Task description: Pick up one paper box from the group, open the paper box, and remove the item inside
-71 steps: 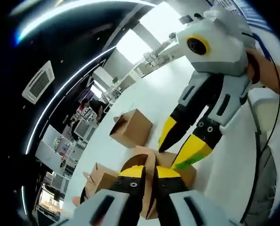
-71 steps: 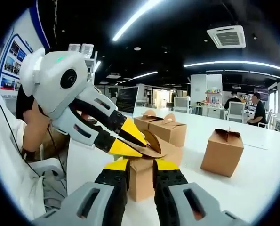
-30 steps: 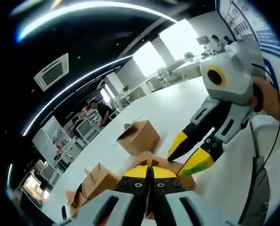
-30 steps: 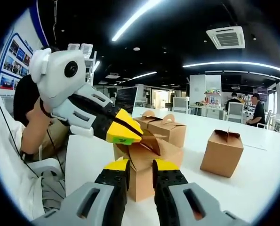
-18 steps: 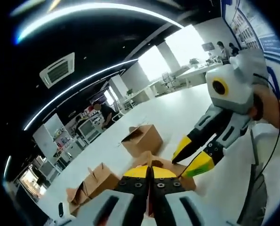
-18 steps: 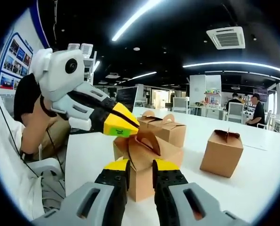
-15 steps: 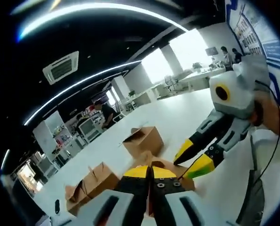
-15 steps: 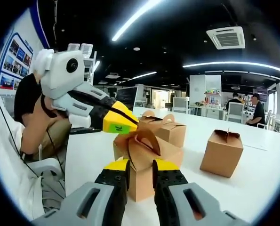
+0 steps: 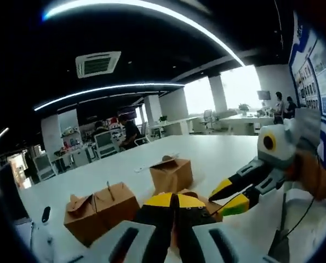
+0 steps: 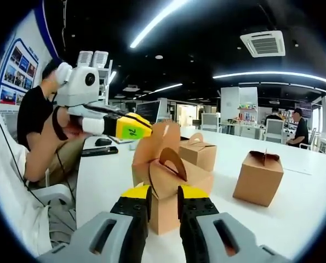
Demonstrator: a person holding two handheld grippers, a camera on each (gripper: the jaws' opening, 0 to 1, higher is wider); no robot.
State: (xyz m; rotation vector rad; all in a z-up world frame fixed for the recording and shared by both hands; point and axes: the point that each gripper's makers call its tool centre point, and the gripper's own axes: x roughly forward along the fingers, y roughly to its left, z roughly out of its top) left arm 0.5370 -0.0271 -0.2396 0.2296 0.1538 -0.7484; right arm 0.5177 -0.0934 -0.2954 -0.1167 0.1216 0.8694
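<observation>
1. The right gripper (image 10: 163,193) has its two jaws slightly apart, set at the near side of the paper box (image 10: 176,189); I cannot tell if they grip it.
2. The left gripper (image 10: 134,131) has its jaws pressed together on one raised flap (image 10: 154,143) of this box.
3. The box stands on the white table (image 10: 105,175).
4. Three other boxes stand behind: a joined pair (image 9: 97,211) and a single one (image 9: 171,173).
</observation>
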